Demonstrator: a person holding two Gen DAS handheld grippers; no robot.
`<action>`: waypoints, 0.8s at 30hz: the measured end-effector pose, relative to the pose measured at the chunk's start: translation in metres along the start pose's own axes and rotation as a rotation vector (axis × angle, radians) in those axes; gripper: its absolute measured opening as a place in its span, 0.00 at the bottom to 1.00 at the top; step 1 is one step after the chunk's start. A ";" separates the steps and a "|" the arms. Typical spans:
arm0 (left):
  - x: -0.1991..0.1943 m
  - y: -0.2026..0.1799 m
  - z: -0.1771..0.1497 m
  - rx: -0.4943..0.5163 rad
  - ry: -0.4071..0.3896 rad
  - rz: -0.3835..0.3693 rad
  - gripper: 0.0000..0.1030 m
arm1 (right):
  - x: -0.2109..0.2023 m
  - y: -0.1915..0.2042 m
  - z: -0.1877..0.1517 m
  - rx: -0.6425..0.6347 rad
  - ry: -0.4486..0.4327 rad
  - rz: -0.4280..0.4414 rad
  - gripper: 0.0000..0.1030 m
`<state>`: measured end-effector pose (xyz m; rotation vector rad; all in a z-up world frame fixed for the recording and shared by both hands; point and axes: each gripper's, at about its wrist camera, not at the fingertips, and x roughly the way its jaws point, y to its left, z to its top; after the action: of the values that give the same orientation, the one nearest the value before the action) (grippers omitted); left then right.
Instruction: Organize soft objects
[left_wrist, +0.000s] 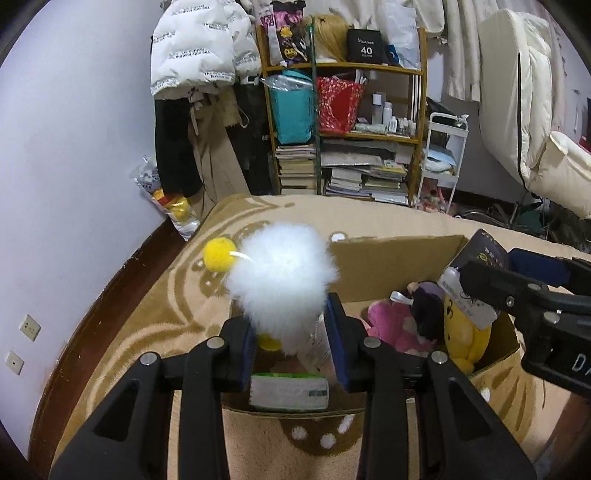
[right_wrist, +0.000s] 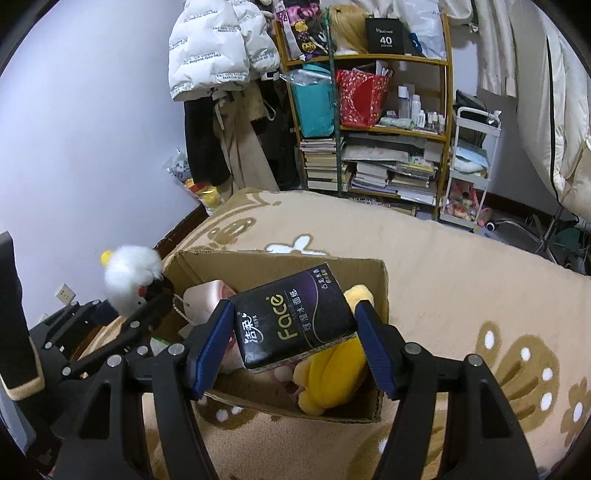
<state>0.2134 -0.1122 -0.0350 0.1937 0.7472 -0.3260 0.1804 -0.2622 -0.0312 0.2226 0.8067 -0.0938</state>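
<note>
A: Left gripper (left_wrist: 291, 332) pose?
B: Pitched down over the cardboard box (left_wrist: 399, 254), pinching a fluffy white plush (left_wrist: 282, 277); yellow pompom at its 9 o'clock.
A: Right gripper (right_wrist: 295, 332)?
B: Also angled down above the box, clamping a black tissue pack (right_wrist: 295, 314). Yellow plush (right_wrist: 332, 373) lies inside at 6 o'clock.

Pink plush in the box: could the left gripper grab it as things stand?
Probably not: the left gripper is already clamped on the white fluffy toy, which fills its jaws. The pink plush lies uncovered in the cardboard box.
</note>
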 end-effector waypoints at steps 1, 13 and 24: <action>0.002 -0.001 -0.001 0.000 0.004 -0.001 0.33 | 0.002 -0.001 -0.001 0.005 0.005 0.000 0.69; 0.017 0.001 -0.008 0.001 0.043 0.005 0.51 | 0.015 -0.004 -0.003 0.040 0.051 0.019 0.70; 0.011 0.003 -0.014 0.054 0.052 0.028 0.76 | 0.017 -0.007 -0.004 0.051 0.063 0.054 0.80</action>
<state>0.2129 -0.1081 -0.0521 0.2642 0.7872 -0.3155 0.1877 -0.2681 -0.0476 0.2965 0.8606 -0.0564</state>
